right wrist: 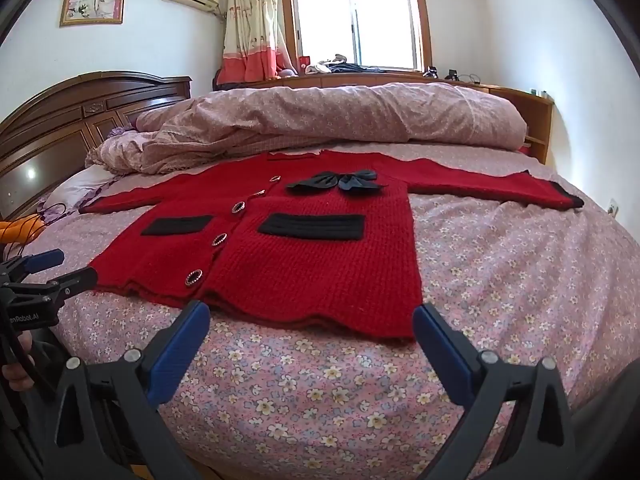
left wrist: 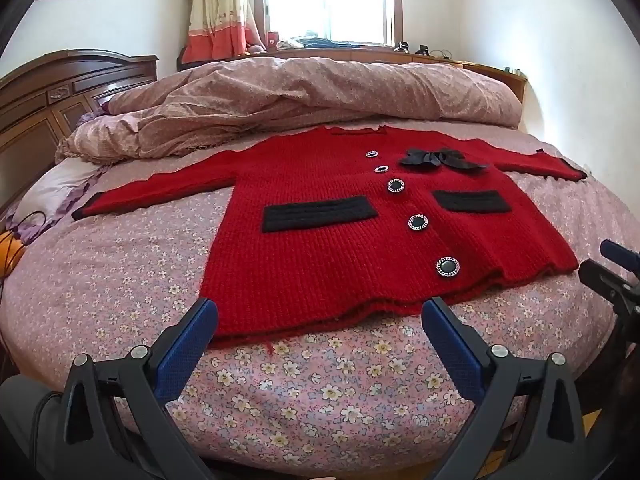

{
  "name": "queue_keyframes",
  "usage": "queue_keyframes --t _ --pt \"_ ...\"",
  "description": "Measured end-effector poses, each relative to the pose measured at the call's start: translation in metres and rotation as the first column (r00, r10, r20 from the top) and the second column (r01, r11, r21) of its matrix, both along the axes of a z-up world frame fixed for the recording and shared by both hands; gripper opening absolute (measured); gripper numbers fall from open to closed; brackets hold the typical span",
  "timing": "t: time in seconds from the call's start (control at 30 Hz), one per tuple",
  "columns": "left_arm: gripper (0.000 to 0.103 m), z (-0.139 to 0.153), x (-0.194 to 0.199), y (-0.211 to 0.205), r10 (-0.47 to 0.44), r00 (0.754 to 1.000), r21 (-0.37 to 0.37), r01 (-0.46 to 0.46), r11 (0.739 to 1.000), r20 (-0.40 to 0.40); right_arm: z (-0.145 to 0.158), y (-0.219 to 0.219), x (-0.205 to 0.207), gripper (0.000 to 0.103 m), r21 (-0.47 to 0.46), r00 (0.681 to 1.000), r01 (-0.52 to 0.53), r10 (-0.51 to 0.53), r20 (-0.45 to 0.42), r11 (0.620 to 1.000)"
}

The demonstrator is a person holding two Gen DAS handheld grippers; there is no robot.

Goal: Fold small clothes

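A small red knit cardigan (left wrist: 320, 256) lies flat, front up, on the bed, with both sleeves spread out to the sides. It has black pocket bands, a black bow near the neck and several round buttons. It also shows in the right wrist view (right wrist: 320, 264). My left gripper (left wrist: 320, 312) is open and empty, just short of the left part of the hem. My right gripper (right wrist: 312, 320) is open and empty, just short of the right part of the hem. Each gripper shows at the edge of the other's view.
The bed has a pink floral sheet (left wrist: 120, 280). A rumpled pink quilt (left wrist: 304, 92) lies behind the cardigan. A dark wooden headboard (left wrist: 48, 104) stands at the left. A window sill with clutter (right wrist: 344, 66) is at the far wall.
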State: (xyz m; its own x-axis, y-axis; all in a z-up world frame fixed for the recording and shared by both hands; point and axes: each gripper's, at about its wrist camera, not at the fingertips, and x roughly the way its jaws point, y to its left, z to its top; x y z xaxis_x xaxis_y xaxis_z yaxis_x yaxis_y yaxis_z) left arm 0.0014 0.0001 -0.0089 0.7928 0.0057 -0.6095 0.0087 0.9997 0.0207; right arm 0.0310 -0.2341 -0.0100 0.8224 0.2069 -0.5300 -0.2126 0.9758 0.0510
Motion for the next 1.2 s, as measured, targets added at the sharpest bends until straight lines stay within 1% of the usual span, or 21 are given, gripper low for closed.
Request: queue_keyframes --t 0.07,0.57,0.73,0.87,1.03,1.13,1.2 --pt "0.099 0.007 -0.002 0.003 -0.008 1.000 -0.003 0.008 1.000 0.002 0.000 0.000 0.001 0.103 0.000 1.000 -0.002 0.002 -0.002 1.000" --pt "0.099 0.007 -0.001 0.001 -0.014 1.000 -0.002 0.014 1.000 -0.009 0.002 0.000 -0.001 0.103 0.000 1.000 0.000 0.000 -0.005 1.000" --pt "0.099 0.007 -0.002 -0.002 -0.018 1.000 -0.002 0.018 1.000 -0.009 -0.006 -0.001 0.003 0.103 -0.005 1.000 0.000 0.000 -0.013 1.000" --pt "0.099 0.008 -0.002 -0.002 -0.013 1.000 -0.006 0.013 1.000 -0.006 -0.006 0.000 0.003 0.103 -0.003 1.000 0.002 -0.002 -0.013 1.000" --pt "0.099 0.009 -0.002 -0.001 -0.016 1.000 -0.006 0.016 1.000 -0.008 -0.004 0.001 0.002 0.103 -0.019 1.000 0.001 -0.001 -0.007 1.000" --pt "0.099 0.008 -0.002 -0.001 -0.016 1.000 -0.006 0.016 1.000 -0.008 -0.003 0.006 0.000 0.103 -0.055 1.000 0.001 -0.001 0.002 0.998" --pt "0.099 0.008 -0.002 -0.001 -0.016 1.000 -0.006 0.016 1.000 -0.008 -0.002 0.009 0.000 0.103 -0.059 1.000 -0.011 0.011 0.001 0.998"
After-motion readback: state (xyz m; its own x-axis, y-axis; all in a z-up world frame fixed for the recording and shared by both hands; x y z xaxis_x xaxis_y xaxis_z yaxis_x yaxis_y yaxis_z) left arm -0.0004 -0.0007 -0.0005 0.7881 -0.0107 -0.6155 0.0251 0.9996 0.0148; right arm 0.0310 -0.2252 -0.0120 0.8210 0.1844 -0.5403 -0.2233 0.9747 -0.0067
